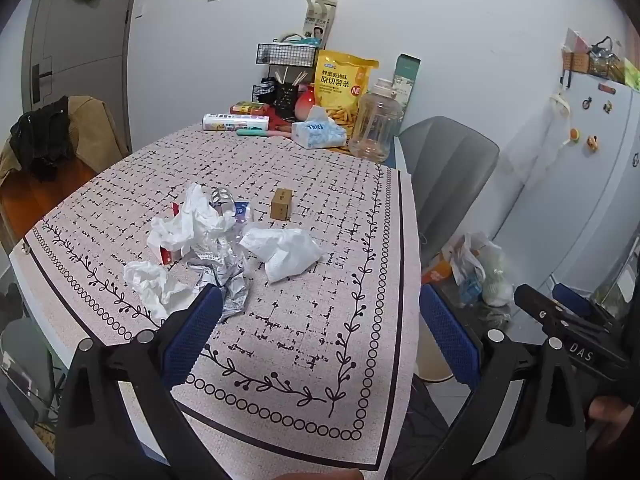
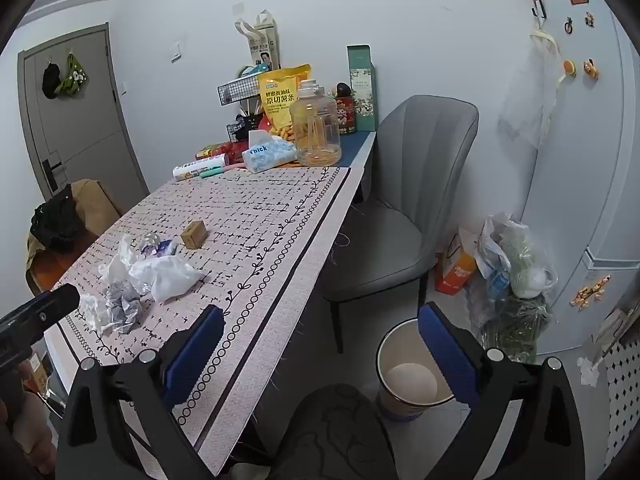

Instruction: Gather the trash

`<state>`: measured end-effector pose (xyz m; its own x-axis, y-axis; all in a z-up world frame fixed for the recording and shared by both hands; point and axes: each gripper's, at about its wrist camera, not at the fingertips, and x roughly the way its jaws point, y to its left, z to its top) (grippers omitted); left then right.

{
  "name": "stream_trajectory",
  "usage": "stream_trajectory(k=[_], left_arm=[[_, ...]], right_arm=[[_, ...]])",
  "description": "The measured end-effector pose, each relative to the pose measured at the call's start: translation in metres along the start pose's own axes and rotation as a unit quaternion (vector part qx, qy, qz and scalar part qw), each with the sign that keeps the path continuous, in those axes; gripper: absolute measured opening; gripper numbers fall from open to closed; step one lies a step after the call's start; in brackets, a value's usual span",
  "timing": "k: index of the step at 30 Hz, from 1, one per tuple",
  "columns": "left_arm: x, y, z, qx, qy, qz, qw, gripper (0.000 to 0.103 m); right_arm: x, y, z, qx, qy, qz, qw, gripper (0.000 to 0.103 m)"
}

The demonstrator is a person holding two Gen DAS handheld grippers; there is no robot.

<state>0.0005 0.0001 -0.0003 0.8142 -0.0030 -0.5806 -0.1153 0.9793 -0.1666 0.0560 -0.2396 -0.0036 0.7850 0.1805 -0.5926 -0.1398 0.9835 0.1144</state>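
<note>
A heap of trash lies on the patterned tablecloth (image 1: 304, 320): crumpled white tissues (image 1: 286, 252), a second tissue wad (image 1: 154, 284), crinkled foil wrappers (image 1: 224, 276) and a small brown box (image 1: 281, 204). The heap also shows in the right wrist view (image 2: 164, 274). My left gripper (image 1: 320, 320) is open and empty, just in front of the heap, its left fingertip (image 1: 208, 308) by the foil. My right gripper (image 2: 320, 336) is open and empty at the table's right edge, above an empty white bin (image 2: 408, 376) on the floor.
At the table's far end stand a clear jug (image 1: 376, 124), a tissue pack (image 1: 318, 132), a yellow snack bag (image 1: 342, 88) and wire racks. A grey chair (image 2: 404, 200) stands right of the table. Bags (image 2: 516, 264) lie by the fridge (image 2: 588, 160).
</note>
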Motion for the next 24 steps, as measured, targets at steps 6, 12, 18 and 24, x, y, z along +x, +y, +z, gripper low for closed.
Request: stream_trajectory(k=[6, 12, 18, 24], left_arm=[[-0.0001, 0.0002, 0.0, -0.001, -0.002, -0.003, 1.0, 0.097], [-0.0013, 0.0038, 0.0022, -0.003, -0.004, -0.003, 1.0, 0.097], [-0.0041, 0.0066, 0.0028, -0.004, -0.009, -0.001, 1.0, 0.097], [-0.0066, 0.0039, 0.0033, 0.0, -0.014, -0.006, 0.9999, 0.097]], right_arm=[[-0.0028, 0.0001, 0.0015, 0.006, -0.003, 0.0, 1.0, 0.095], [-0.0036, 0.0051, 0.0076, 0.005, -0.002, -0.001, 1.0, 0.095], [-0.0067, 0.0007, 0.0083, 0.004, -0.003, -0.003, 1.0, 0.095], [-0.0094, 0.0023, 0.0078, 0.001, -0.006, -0.007, 1.0, 0.095]])
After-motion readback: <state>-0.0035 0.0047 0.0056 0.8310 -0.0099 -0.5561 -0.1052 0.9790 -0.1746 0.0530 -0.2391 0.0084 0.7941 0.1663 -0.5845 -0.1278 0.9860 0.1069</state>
